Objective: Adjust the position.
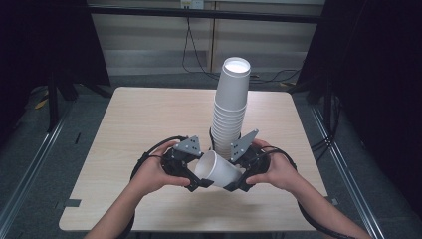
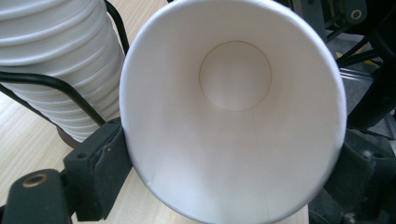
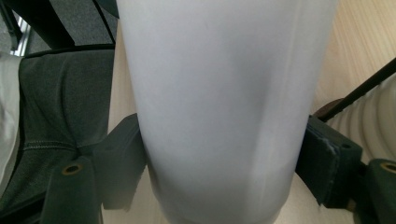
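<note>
Item: paper cup [image 1: 217, 169], centre frame, lying sideways; my right gripper [image 1: 234, 185] fingers hold its body, left gripper [image 1: 199, 184] fingers close on the rim, so I squeeze gently to avoid crushing.

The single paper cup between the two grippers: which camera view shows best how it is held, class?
The high view: the paper cup lies tilted between both grippers. The left gripper view looks into its open mouth; the right gripper view shows its outer wall.
</note>
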`<state>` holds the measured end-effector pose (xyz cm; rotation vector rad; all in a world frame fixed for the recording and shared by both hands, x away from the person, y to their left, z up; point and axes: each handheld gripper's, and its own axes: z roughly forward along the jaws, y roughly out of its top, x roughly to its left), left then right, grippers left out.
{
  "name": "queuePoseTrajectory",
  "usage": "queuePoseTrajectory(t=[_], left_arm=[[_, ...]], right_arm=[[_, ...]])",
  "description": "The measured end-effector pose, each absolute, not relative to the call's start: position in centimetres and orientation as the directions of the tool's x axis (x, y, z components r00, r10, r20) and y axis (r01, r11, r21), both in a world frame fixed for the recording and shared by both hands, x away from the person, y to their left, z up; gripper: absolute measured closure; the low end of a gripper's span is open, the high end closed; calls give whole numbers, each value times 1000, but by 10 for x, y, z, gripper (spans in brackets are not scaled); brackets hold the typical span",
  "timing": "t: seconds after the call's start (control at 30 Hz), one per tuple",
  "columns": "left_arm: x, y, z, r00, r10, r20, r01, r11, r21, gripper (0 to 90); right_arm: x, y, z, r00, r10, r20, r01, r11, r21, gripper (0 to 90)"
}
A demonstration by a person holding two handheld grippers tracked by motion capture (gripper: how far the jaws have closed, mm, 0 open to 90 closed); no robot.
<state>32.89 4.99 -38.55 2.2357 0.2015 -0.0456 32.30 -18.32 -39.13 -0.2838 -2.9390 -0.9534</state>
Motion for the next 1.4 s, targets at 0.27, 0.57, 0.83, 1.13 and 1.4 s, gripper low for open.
queuePoseTrajectory(t=[0.27,0.57,0.83,1.13,1.4], left_arm=[[329,52,-384,984,136,-113,172,-602,780,127],[329,52,-385,983,137,-120,179,-604,776,125],[330,54,-385,982,144,-124,186,-598,779,125],[330,55,-386,981,150,-119,187,-621,761,125],[330,58,-387,979,170,-114,198,-638,744,125]], right_arm=[[324,-184,-392,-978,174,110,205,768,606,228],[324,-186,-393,-974,182,132,225,757,613,202],[325,-188,-392,-971,197,132,236,751,616,154],[325,-191,-390,-969,202,140,245,743,622,153],[324,-190,-389,-972,196,130,234,748,621,154]])
